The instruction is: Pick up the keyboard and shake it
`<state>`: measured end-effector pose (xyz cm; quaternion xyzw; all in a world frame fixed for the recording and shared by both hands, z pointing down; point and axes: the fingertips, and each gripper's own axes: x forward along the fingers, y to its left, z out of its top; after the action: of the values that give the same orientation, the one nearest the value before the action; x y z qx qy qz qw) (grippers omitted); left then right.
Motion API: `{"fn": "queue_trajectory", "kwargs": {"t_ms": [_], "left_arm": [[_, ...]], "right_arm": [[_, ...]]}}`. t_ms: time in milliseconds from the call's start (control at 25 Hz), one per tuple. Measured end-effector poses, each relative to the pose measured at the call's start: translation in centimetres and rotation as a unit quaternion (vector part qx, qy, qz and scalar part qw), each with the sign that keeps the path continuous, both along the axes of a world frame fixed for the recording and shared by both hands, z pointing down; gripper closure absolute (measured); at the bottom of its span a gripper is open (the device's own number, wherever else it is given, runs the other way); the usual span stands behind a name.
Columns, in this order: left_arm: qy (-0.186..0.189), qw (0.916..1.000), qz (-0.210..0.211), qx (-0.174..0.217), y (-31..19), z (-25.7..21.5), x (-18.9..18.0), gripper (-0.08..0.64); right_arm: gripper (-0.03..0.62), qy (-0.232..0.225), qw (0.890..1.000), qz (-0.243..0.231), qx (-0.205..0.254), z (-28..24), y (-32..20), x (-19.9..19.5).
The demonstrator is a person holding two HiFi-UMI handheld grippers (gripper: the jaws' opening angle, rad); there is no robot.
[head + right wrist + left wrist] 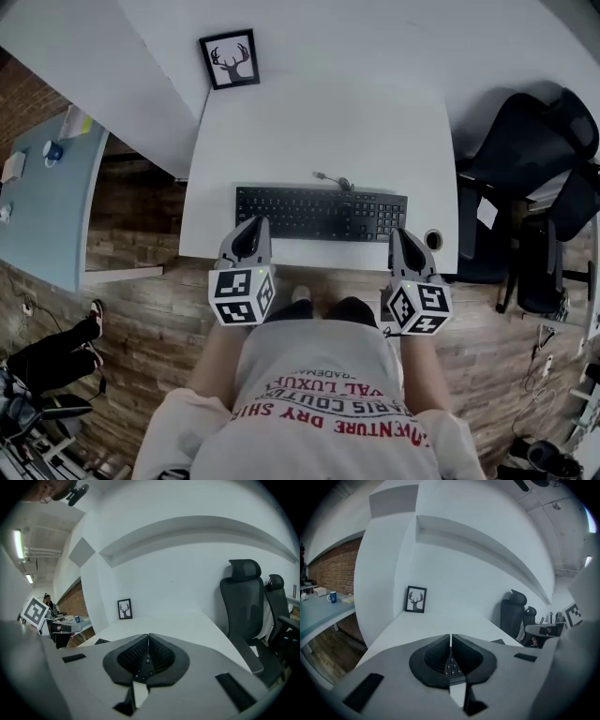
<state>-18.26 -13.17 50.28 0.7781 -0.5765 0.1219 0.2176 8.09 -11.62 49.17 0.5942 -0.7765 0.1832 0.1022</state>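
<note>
Overall: the task looked barely begun; nothing was lifted and nothing was shaken.
Keyboard: the keyboard (321, 214) lay flat on the white table (309, 131), close to the near edge, with its long side facing the person.
Cable: a cable (330, 178) left the keyboard's far edge and lay loose on the table.
Left gripper: the left gripper (253, 225) sat at the keyboard's near left corner. Its jaws were pressed together with nothing between them. Its own view showed a few keys (453, 668) just below the tips.
Right gripper: the right gripper (401, 234) sat at the keyboard's near right end. Its jaws were likewise fully closed and empty, with keys showing beneath them in its own view.
Contact: I could not tell whether either set of tips touched the keyboard or hung just above it.
Surroundings: a framed deer picture (230, 59) stood at the far left of the table, well apart from the keyboard. Office chairs (525, 150) stood to the right.
Done so far: one gripper was placed at each end of the keyboard, which I judged to be the approach only.
Left to do: the jaws needed to open and take hold of both ends, then lift and shake.
Risk: the cable might drag or catch once the keyboard rose.
</note>
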Motion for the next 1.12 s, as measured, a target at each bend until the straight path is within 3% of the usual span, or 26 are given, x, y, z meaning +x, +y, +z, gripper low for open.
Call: {"fn": "queue_trajectory", "kwargs": {"t_ms": [200,560,600,640,720,880,1000,1120], "left_arm": [[0.000,0.9996,0.013,-0.027,-0.9,3.5,-1.3,0.528],[0.018,0.9973,-0.020,-0.069,-2.2,7.7,-4.5,0.526],[0.020,0.9968,-0.022,-0.075,-2.4,8.1,-4.8,0.525],[0.020,0.9962,-0.020,-0.082,-2.6,8.4,-5.0,0.516],[0.021,0.9948,-0.006,-0.099,-3.0,9.3,-5.2,0.381],[0.024,0.9900,0.019,-0.138,-4.0,11.8,-5.7,0.250],[0.050,0.9820,0.042,-0.177,-4.7,13.7,-6.0,0.219],[0.075,0.9698,0.068,-0.222,-5.4,15.4,-6.0,0.215]], "right_arm": [[0.568,0.017,0.999,0.001,-0.034,2.9,-0.9,1.3],[0.564,0.006,0.994,-0.039,-0.101,8.5,-3.3,3.6],[0.521,0.005,0.993,-0.046,-0.106,8.9,-3.6,3.7],[0.421,0.004,0.992,-0.054,-0.112,9.4,-3.9,3.9],[0.382,-0.002,0.990,-0.066,-0.125,10.2,-4.5,4.3],[0.328,-0.037,0.984,-0.081,-0.156,11.8,-5.9,5.4],[0.328,-0.072,0.976,-0.099,-0.180,12.8,-6.7,6.0],[0.328,-0.077,0.968,-0.114,-0.210,14.4,-7.3,6.8]]}}
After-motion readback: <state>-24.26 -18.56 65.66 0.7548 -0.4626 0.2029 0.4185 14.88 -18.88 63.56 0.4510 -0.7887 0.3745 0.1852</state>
